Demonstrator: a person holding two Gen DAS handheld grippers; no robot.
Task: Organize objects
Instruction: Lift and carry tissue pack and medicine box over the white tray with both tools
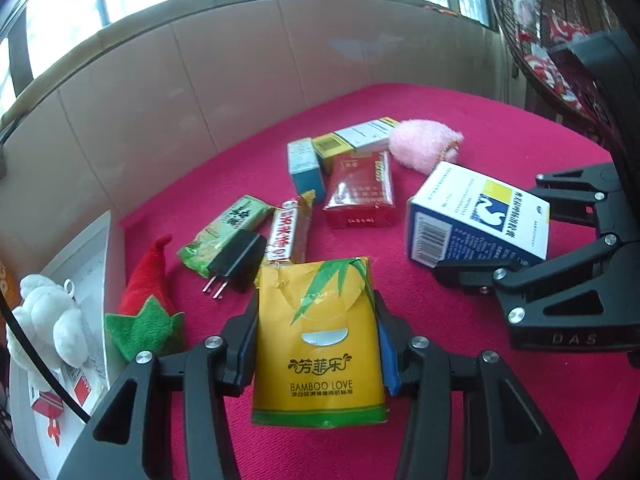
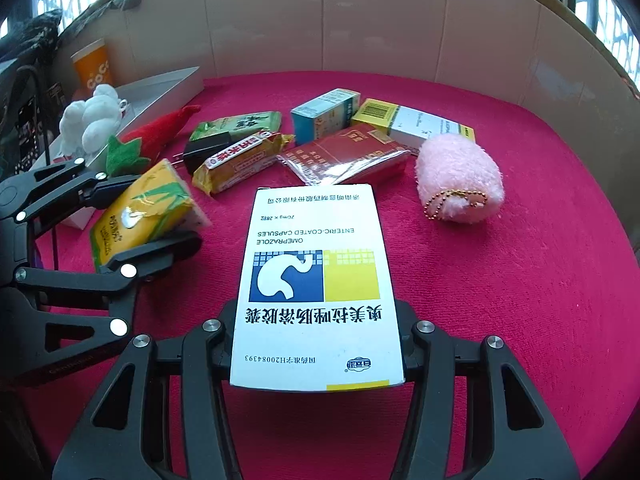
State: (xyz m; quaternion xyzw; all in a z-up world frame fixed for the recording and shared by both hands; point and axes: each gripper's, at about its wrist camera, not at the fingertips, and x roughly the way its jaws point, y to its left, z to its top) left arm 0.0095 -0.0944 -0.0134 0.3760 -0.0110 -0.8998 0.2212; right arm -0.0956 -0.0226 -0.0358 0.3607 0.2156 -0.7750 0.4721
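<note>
Red cloth (image 2: 500, 280); scattered boxes (image 2: 324, 114)

A yellow soft tissue pack with bamboo print (image 1: 320, 344) stands bottom centre; a white-and-blue cardboard medicine box (image 1: 476, 216) tilts at right.

The table (image 1: 500, 128) wore a magenta cloth, matt and slightly napped. The yellow tissue pack (image 1: 320, 344) was glossy plastic film, torn at its top, with a shiny silver tab. The medicine box (image 2: 316, 288) was smooth white printed card. At twelve o'clock from it the red packet (image 2: 348, 152) gleamed under clear wrap. At two o'clock the pink plush (image 2: 460, 176) was fuzzy cloth with a gold metal bead chain. The charger (image 1: 236, 260) was matt black plastic with bright metal prongs. Each tool looked matt black plastic, studded with polished metal pins.
</note>
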